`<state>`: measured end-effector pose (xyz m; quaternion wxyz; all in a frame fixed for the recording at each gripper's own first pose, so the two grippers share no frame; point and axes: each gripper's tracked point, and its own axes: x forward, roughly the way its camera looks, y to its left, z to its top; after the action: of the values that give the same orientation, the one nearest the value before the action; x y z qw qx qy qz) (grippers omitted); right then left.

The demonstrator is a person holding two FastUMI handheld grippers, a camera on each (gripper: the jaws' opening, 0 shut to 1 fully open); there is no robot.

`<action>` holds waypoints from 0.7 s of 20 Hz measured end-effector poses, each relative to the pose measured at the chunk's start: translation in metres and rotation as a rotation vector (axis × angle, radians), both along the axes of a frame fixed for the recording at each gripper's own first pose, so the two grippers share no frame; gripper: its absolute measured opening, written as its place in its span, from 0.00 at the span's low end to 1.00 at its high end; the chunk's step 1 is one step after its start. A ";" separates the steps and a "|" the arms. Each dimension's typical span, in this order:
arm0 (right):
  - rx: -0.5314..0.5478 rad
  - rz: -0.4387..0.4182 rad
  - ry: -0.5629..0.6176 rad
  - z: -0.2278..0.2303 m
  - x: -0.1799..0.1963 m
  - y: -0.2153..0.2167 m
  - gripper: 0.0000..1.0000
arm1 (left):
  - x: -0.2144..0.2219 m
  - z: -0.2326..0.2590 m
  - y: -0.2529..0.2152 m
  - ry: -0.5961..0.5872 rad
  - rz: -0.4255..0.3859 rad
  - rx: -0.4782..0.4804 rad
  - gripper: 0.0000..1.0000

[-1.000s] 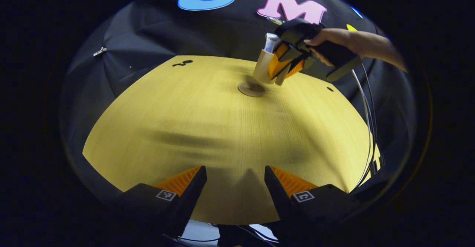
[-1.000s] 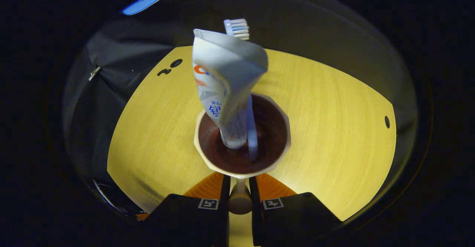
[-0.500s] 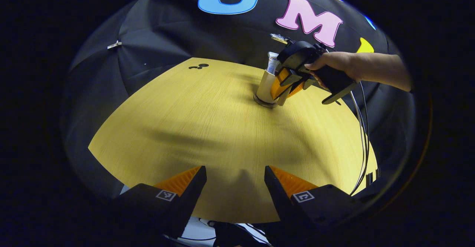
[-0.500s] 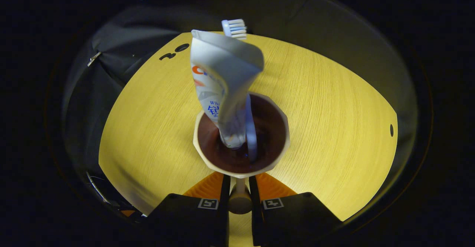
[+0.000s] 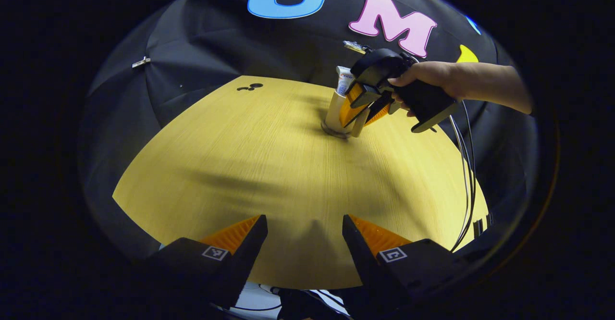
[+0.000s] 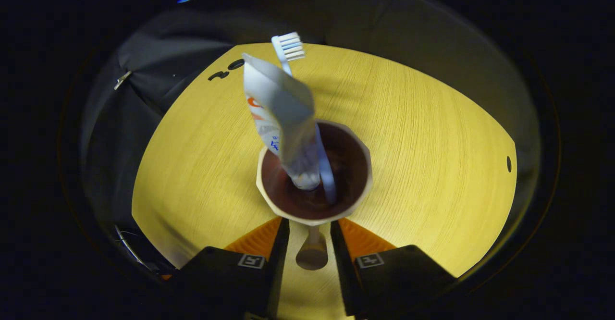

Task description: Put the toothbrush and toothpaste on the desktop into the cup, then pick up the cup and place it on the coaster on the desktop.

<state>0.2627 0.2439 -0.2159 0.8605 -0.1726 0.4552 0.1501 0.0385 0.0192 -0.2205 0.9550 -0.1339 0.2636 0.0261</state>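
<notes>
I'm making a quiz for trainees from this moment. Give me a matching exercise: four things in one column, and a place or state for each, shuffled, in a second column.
Things:
1. toothpaste
2. cup
3. left gripper
4. coaster

Places or states:
A. open, above the near edge of the table
B. under the cup
C. standing in the cup beside the toothbrush
D. its handle between the right gripper fingers, which stand slightly apart

Pairs: 1-C, 2-D, 3-A, 4-B
</notes>
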 end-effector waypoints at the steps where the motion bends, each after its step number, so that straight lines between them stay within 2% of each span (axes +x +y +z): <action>1: 0.008 -0.002 -0.003 0.003 -0.002 -0.005 0.63 | 0.002 0.004 -0.001 -0.005 -0.006 0.004 0.98; 3: 0.026 -0.008 -0.019 0.013 -0.010 -0.013 0.99 | 0.006 0.011 -0.004 -0.022 -0.020 0.015 0.98; 4: 0.044 -0.012 -0.022 0.017 -0.015 -0.016 1.00 | 0.008 0.016 -0.005 -0.030 -0.026 0.019 0.98; 5: 0.062 -0.019 -0.030 0.023 -0.020 -0.021 0.97 | 0.010 0.022 -0.007 -0.038 -0.038 0.022 0.98; 7: 0.101 -0.028 -0.049 0.035 -0.030 -0.031 0.99 | 0.015 0.037 -0.013 -0.069 -0.072 0.035 0.98; 14: 0.295 -0.049 -0.205 0.122 -0.072 -0.081 0.99 | 0.033 0.101 -0.028 -0.157 -0.144 0.092 0.98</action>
<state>0.1903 0.1631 -0.0941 0.9218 -0.0478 0.3422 0.1755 0.0713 -0.0084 -0.1199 0.9772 -0.0720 0.1954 -0.0412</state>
